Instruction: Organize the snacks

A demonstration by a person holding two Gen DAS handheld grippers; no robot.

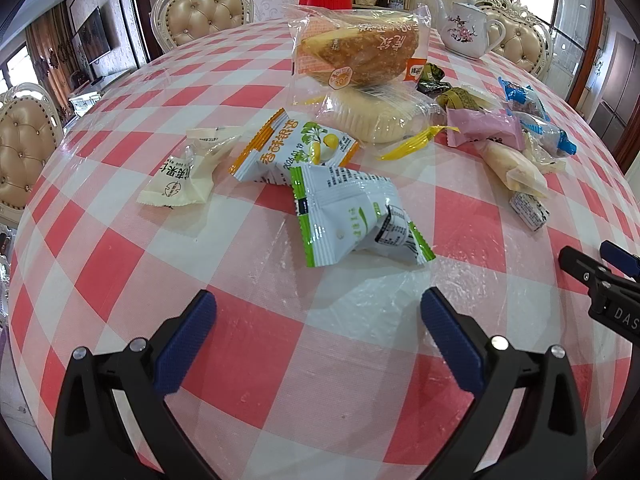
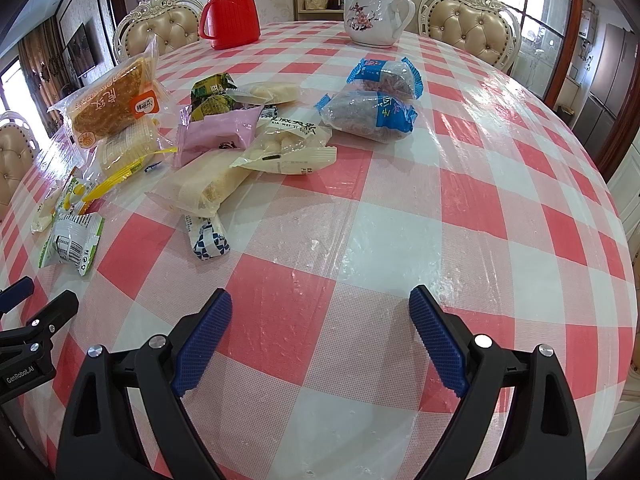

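Note:
Wrapped snacks lie scattered on a red-and-white checked table (image 1: 280, 360). In the left wrist view my left gripper (image 1: 318, 308) is open over bare cloth, just short of a green-edged white packet (image 1: 352, 220). Behind that packet are an orange-striped packet (image 1: 296, 148), a cream packet (image 1: 180, 176) and a big bagged cake (image 1: 356, 48) atop a pale pastry (image 1: 376, 116). My right gripper (image 2: 320, 306) is open and holds nothing. Ahead of it lie two blue-ended bags (image 2: 372, 114), a pink packet (image 2: 220, 132), a cream stick bag (image 2: 208, 188) and a small blue-patterned packet (image 2: 208, 236).
A red thermos (image 2: 230, 10) and a flowered white teapot (image 2: 372, 14) stand at the far side of the table. Padded chairs (image 2: 472, 24) ring it. Each gripper shows at the edge of the other's view: the right gripper (image 1: 600, 276) and the left gripper (image 2: 28, 320).

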